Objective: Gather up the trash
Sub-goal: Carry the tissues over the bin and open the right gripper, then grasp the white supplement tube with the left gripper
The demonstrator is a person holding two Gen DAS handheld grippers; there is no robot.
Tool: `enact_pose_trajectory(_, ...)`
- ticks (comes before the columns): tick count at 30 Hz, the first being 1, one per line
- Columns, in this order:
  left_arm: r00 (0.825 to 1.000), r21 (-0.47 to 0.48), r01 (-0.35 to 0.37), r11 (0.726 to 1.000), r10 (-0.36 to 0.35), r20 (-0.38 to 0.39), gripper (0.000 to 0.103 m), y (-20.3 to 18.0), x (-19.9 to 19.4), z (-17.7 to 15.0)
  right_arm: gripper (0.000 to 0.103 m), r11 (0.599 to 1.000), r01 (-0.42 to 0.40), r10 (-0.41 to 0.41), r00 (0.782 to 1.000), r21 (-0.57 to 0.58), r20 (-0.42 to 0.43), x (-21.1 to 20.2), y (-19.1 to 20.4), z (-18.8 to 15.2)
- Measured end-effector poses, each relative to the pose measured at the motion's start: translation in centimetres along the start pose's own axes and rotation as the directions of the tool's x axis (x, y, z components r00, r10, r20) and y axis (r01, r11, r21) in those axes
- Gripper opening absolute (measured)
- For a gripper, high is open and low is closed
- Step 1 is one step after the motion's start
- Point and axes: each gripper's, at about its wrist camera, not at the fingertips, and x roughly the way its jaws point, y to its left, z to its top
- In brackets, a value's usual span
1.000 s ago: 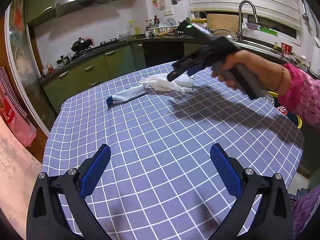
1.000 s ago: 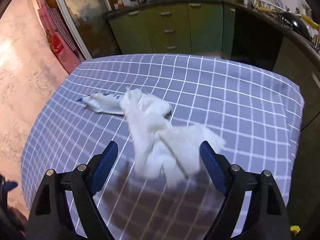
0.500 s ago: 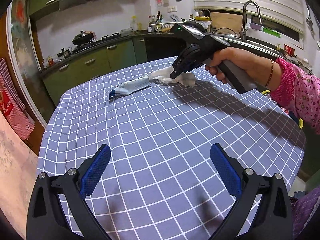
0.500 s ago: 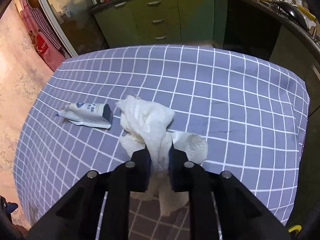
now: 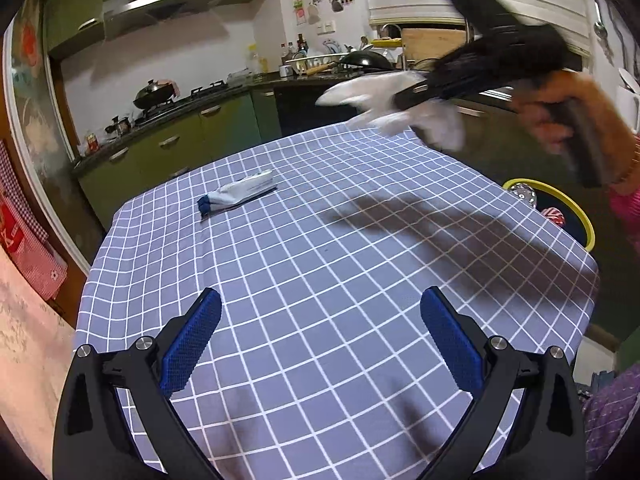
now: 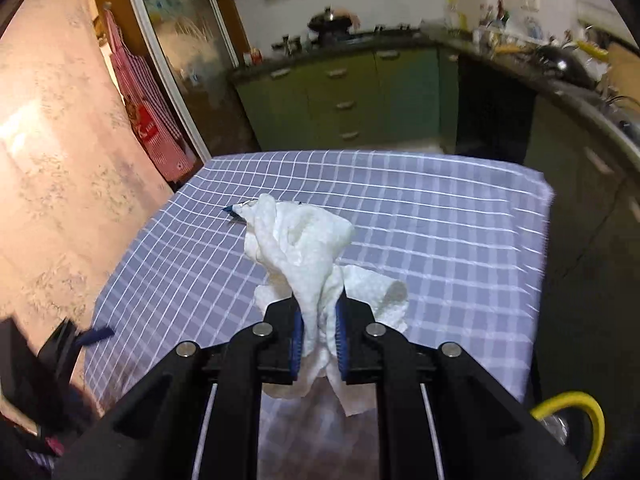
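Observation:
A crumpled white paper towel (image 6: 304,240) hangs off the table, pinched between the blue pads of my right gripper (image 6: 318,332), which is shut on it. In the left wrist view the same paper towel (image 5: 384,100) dangles from the blurred right gripper (image 5: 416,92), high above the far side of the table. A flattened white wrapper with a blue end (image 5: 236,196) lies on the checked tablecloth (image 5: 320,260); in the right wrist view only its blue tip (image 6: 232,210) shows behind the towel. My left gripper (image 5: 320,340) hovers open over the near part of the table, holding nothing.
A yellow-rimmed bin (image 5: 556,208) with rubbish in it stands beside the table's right edge; its rim (image 6: 576,412) shows low right in the right wrist view. Green kitchen cabinets (image 5: 180,140) and a counter with pots run behind the table.
My right gripper closed on the paper towel, then lifted it off the table and carried it up and to the right. The wrapper stayed put. The left gripper barely shifted.

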Motion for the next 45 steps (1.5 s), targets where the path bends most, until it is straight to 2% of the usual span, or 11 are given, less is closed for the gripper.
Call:
enact_pose_trajectory(3, 1.0, 0.017, 0.011, 1.0, -0.012, 0.01, 0.098, -0.7, -0.3, 0.1, 0.013, 0.999, 0.04, -0.041, 0.998, 0.029, 0.04, -4.7, -1.5, -2.8)
enact_pose_trajectory(6, 0.999, 0.033, 0.02, 0.999, -0.021, 0.026, 0.098, -1.4, -0.7, 0.3, 0.013, 0.988, 0.131, -0.137, 0.989, 0.087, 0.061, -8.5, -4.1, -5.8)
enact_pose_trajectory(12, 0.999, 0.042, 0.043, 0.998, -0.045, 0.029, 0.098, -2.5, -0.6, 0.7, 0.014, 0.915, 0.302, -0.319, 0.948, 0.266, 0.02, -13.1, -11.2, -12.2)
enact_pose_trajectory(18, 0.998, 0.079, 0.052, 0.996, -0.055, 0.029, 0.098, -3.7, -0.7, 0.9, 0.015, 0.82, 0.421, -0.435, 0.899, 0.388, -0.057, -13.3, -16.1, -16.6)
enact_pose_trajectory(26, 0.998, 0.077, 0.051, 0.996, -0.052, 0.022, 0.098, -3.7, -0.5, 1.0, 0.017, 0.734, 0.487, -0.479, 0.866, 0.473, -0.148, -11.6, -20.8, -19.8)
enact_pose_trajectory(27, 0.998, 0.076, 0.053, 0.996, -0.055, 0.02, 0.098, -3.7, -0.4, 1.0, 0.026, 0.723, 0.5, -0.486, 0.858, 0.477, -0.164, -11.2, -21.5, -20.0)
enact_pose_trajectory(28, 0.998, 0.075, 0.055, 0.996, -0.057, 0.018, 0.098, -3.7, -0.4, 1.0, 0.04, 0.71, 0.513, -0.495, 0.851, 0.482, -0.176, -11.1, -21.9, -20.2)
enact_pose_trajectory(30, 0.998, 0.076, 0.057, 0.995, -0.059, 0.015, 0.098, -3.7, -0.2, 0.9, 0.054, 0.695, 0.528, -0.508, 0.841, 0.488, -0.185, -11.0, -22.6, -20.3)
enact_pose_trajectory(36, 0.998, 0.081, 0.07, 0.994, -0.07, 0.004, 0.098, -3.5, 0.3, 1.0, 0.06, 0.715, 0.508, -0.518, 0.846, 0.48, -0.124, -12.2, -20.4, -19.3)
enact_pose_trajectory(41, 0.997, 0.088, 0.074, 0.993, -0.074, -0.007, 0.098, -3.0, 0.7, 1.2, 0.066, 0.771, 0.447, -0.478, 0.877, 0.454, -0.052, -13.0, -17.5, -18.2)
enact_pose_trajectory(45, 0.997, 0.134, 0.081, 0.988, -0.079, -0.021, 0.098, -2.2, 1.2, 1.7, 0.068, 0.818, 0.389, -0.429, 0.903, 0.424, -0.002, -12.9, -15.3, -17.4)
